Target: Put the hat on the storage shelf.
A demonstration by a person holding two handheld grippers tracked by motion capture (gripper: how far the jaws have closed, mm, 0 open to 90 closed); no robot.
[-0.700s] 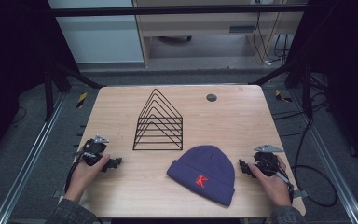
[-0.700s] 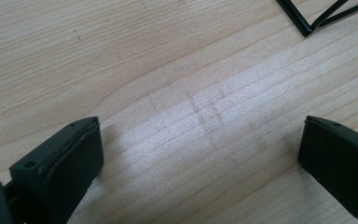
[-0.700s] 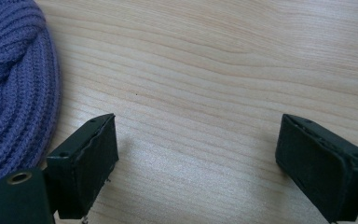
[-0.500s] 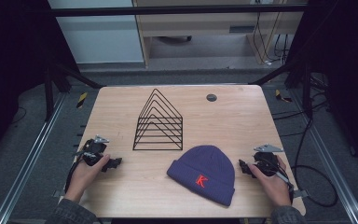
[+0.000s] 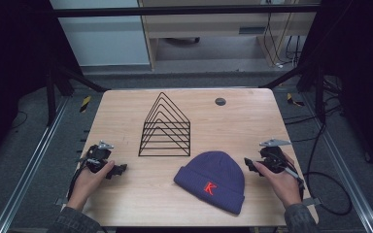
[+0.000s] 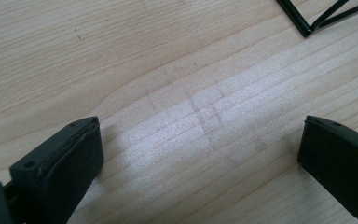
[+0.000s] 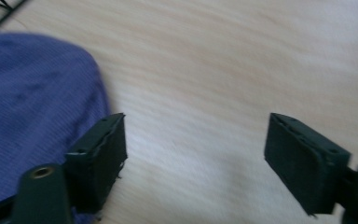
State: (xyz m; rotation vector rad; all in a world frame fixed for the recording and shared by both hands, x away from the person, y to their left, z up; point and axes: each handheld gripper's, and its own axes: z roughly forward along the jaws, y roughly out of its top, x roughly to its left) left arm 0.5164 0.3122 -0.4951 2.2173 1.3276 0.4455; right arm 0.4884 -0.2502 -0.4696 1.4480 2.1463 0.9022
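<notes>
1. Near the desk's front edge, right of its middle, lies the blue hat [image 5: 212, 180] with a red K, in front of the black wire rack [image 5: 165, 127].
2. Just beside the hat's right side, the right tongs [image 5: 249, 165] rest with jaws spread wide over bare wood; the gripper view shows one jaw at the hat's edge [image 7: 32, 112].
3. By the front-left corner, the left tongs [image 5: 121, 169] gape open, well apart from the hat.
4. Nothing has shifted since the earlier frames.
</notes>
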